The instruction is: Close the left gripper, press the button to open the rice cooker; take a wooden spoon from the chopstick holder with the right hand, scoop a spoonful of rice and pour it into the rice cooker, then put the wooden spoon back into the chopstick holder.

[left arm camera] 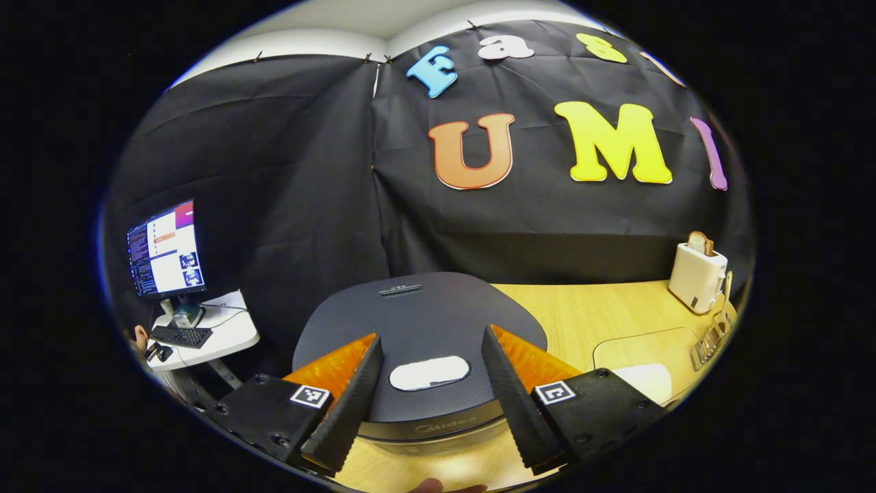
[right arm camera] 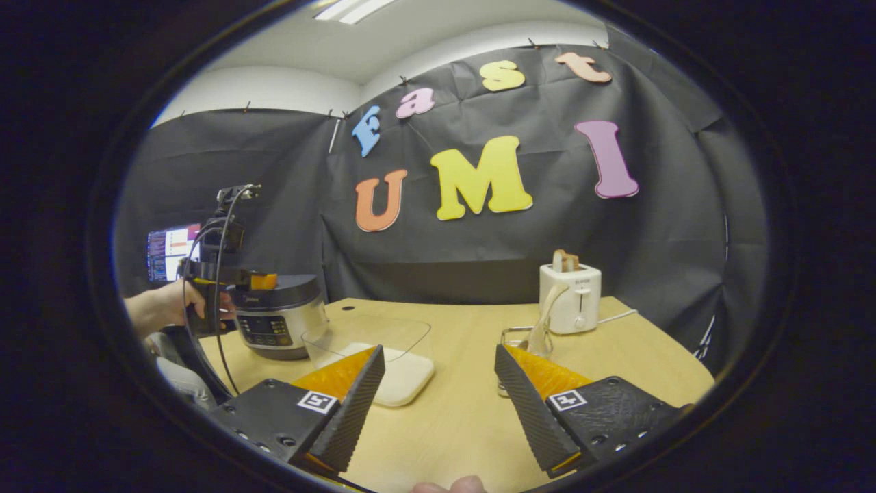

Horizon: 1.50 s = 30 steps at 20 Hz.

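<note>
Wooden table (right arm camera: pixel 452 411) carries "Midea"-branded rice cooker (left arm camera: pixel 417 342) beneath open left tool (left arm camera: pixel 428 438).

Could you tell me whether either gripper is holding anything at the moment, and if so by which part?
Nothing is held. The left gripper is open above the dark round rice cooker; the right gripper is open over the wooden table.

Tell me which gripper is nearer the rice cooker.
Left. The left gripper hovers right over the rice cooker, fingers open astride its lid button. The right gripper is farther off, above the table, near the rice container.
</note>
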Each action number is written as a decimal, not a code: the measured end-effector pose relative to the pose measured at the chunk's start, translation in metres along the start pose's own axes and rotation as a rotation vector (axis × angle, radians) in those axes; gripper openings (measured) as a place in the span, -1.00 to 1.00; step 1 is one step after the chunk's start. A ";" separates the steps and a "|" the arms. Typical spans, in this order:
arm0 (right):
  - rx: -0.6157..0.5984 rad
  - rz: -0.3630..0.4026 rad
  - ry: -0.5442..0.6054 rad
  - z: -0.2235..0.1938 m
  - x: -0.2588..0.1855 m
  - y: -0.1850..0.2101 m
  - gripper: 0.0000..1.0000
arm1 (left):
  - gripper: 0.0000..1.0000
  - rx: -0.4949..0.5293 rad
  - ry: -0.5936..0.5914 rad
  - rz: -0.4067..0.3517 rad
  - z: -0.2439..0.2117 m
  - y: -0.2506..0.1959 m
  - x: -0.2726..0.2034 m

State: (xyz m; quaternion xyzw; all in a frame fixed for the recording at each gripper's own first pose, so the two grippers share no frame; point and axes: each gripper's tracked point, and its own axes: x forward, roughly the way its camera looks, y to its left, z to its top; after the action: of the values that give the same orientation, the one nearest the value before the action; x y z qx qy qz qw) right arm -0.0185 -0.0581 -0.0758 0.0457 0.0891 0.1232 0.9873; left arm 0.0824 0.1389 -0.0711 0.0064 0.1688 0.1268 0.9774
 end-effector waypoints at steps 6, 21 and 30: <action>0.019 -0.041 0.004 0.005 0.010 -0.002 0.92 | 0.82 -0.024 -0.013 -0.014 0.008 0.001 -0.008; -0.053 -0.157 -0.214 0.086 -0.015 0.027 0.92 | 0.97 0.043 -0.385 -0.202 0.074 -0.083 -0.135; -0.103 -0.180 -0.236 0.096 -0.023 0.050 0.92 | 0.89 0.014 -0.345 -0.269 0.042 -0.100 -0.167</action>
State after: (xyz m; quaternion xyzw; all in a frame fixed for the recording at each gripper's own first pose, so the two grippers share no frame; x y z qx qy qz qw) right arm -0.0338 -0.0224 0.0274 0.0008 -0.0304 0.0325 0.9990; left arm -0.0316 0.0013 0.0177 0.0120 -0.0010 -0.0091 0.9999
